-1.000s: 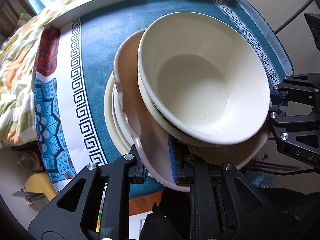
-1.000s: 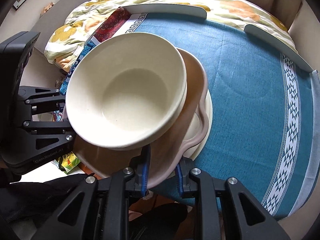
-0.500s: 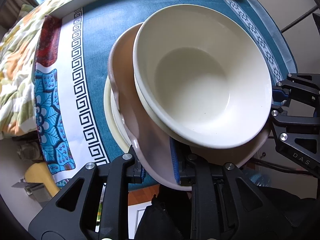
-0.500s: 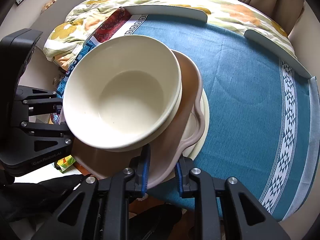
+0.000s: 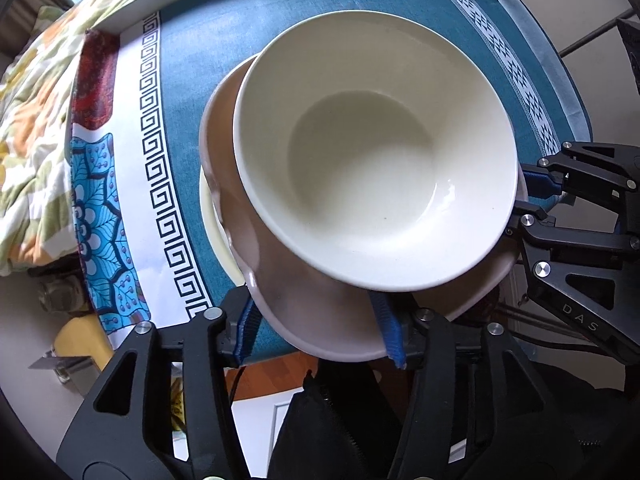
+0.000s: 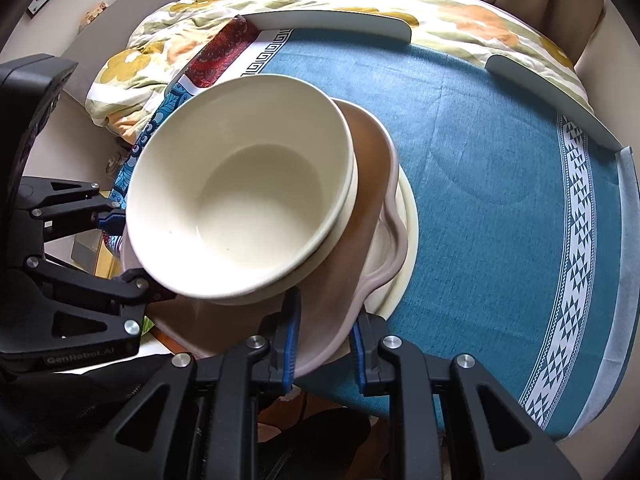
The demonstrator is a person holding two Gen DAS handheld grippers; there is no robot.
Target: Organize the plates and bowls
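While both grippers flank the same stack at the near edge of the table (image 6: 480, 168), the pink plate (image 5: 276, 292) is the piece each one frames. It carries two nested cream bowls (image 5: 372, 152) and sits on a cream plate (image 5: 216, 232) that lies on the blue cloth (image 5: 192, 72).

The left gripper (image 5: 316, 324) has its blue pads spread apart with the pink plate's near rim between them — open, not pinching. The right gripper (image 6: 324, 332) is likewise parted around the rim at its own side; I judge the pads are clear of it, though contact is hard to rule out.

What matters next: the stack lies straight ahead of both sets of fingers, overhanging the table edge toward them, with the two grippers roughly at right angles around the rim and about equally near — so either could close on it, or both back straight off.
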